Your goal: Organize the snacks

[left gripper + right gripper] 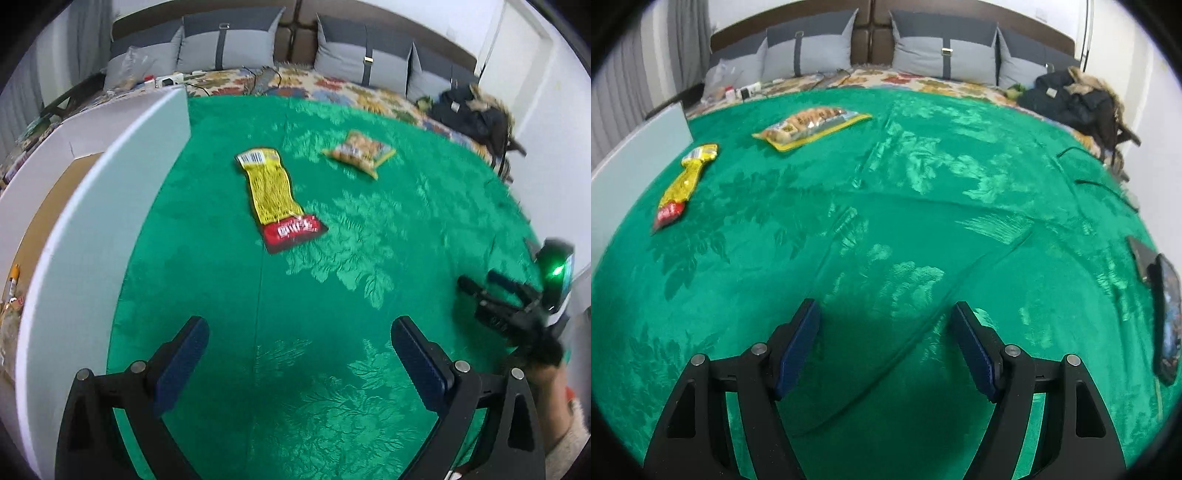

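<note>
Yellow packet with red end and barcode lies flat on the green cloth, just beside the white box. Clear biscuit pack, yellow-edged, lies flat nearby, apart from it.

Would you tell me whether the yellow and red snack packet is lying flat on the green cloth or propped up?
Lying flat. The yellow and red snack packet rests full-length on the green cloth, nothing beneath or against it.
</note>
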Demonstrator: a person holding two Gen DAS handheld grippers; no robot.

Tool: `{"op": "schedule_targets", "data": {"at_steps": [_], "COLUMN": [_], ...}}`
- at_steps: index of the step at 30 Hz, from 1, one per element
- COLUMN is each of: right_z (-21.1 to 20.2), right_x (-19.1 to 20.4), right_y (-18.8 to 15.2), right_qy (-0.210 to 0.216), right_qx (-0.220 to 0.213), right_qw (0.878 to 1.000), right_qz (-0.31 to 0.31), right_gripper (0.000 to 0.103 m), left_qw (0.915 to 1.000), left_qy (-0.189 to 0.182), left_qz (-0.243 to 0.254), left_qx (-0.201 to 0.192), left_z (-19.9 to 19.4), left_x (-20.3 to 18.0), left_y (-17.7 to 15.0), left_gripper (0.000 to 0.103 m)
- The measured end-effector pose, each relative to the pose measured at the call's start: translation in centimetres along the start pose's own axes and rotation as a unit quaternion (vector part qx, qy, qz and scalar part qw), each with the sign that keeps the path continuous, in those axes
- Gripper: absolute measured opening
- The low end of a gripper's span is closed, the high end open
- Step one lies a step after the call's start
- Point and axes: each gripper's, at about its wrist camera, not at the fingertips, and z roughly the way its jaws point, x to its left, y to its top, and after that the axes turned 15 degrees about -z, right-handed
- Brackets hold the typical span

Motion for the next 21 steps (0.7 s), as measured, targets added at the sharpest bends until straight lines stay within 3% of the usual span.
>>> {"op": "schedule_targets", "data": {"at_steps": [6, 14, 21], "right_z": [0.2, 0.3, 0.4], "right_x": [0.0, 0.0, 0.1], "right_y": [-0.1, 0.0, 0.0], "right_qy": [0.005, 0.006, 0.007], "right_qx": [0.003, 0.004, 0.004], "right_qw": [1.000, 1.000, 1.000], "right_qz": [0.002, 0.003, 0.002], "right_gripper": [0.085, 0.089, 0.090], "left_qw": [0.9997, 0.9965, 0.9963], "left_qy": [0.019, 0.018, 0.067], "left_qz": [0.001, -0.082, -0.049], "left_qx": [0.015, -0.001, 0.021], "left_z": [2.4, 5.4, 12.1], "left_x": [1.0, 2.7, 0.0], "left_y": [1.4, 8.2, 11.9], "left_gripper": [0.098, 0.098, 0.098]}}
